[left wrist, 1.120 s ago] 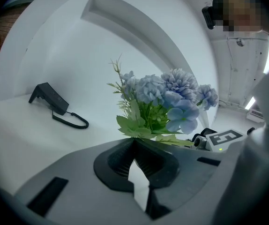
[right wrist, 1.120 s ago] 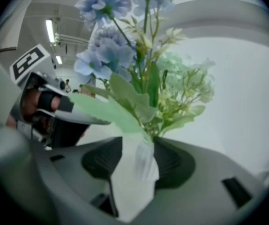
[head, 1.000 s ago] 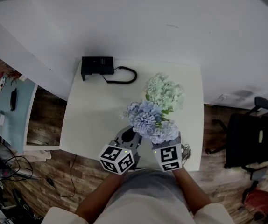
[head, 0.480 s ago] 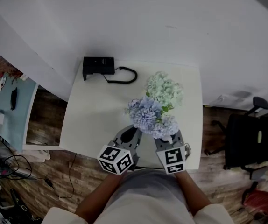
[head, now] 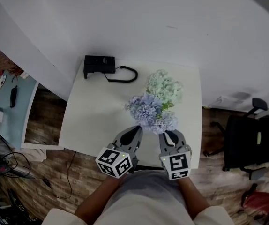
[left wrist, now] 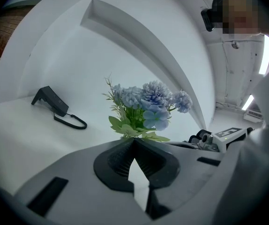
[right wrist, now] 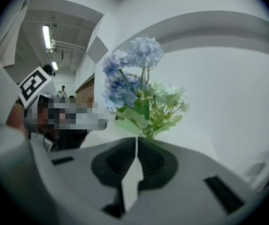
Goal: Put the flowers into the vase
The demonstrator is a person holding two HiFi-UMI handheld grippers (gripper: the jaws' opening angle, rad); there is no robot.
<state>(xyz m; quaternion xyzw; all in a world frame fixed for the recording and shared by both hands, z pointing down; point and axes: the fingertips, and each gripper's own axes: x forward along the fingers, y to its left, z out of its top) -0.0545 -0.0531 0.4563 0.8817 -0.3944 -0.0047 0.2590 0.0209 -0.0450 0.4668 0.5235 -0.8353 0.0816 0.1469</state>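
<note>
A bunch of blue flowers (head: 151, 114) stands upright on the white table (head: 97, 116), with a pale green bunch (head: 165, 87) right behind it. The blooms hide any vase. My left gripper (head: 138, 128) is shut and empty just short of the blue blooms. My right gripper (head: 168, 134) has just closed its jaws with nothing between them, also just short of the flowers. In the left gripper view the blue flowers (left wrist: 146, 104) rise beyond the shut left gripper (left wrist: 133, 139). In the right gripper view the blue flowers (right wrist: 130, 64) and green leaves (right wrist: 167, 102) stand past the shut right gripper (right wrist: 135, 138).
A black device (head: 99, 65) with a looped cord (head: 125, 75) lies at the table's far left corner. A black office chair (head: 247, 144) stands to the right of the table and a light blue desk (head: 10, 107) to the left. The white wall runs behind.
My right gripper has backed out from under the blue blooms toward the table's near edge, so its fingers now show. The left gripper has drawn back slightly. The flowers stay upright.
</note>
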